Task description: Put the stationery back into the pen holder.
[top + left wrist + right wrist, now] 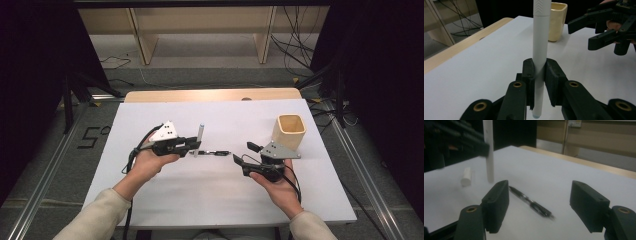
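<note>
Holding the white plastic marker pen upright, the left gripper had its jaws pinched tight on the barrel, pen standing just above the white desk. That hand came in from the lower left, palm under the gripper body, pointing toward the middle of the desk. The right gripper sat on an upturned palm, aimed back at the left one, jaws spread wide with nothing between them. A black click pen lay flat on the desk between the two grippers, and a small white cap lay near the marker. A cream square cup stood just behind the right gripper. Couldn't read any lettering on the pens.
</note>
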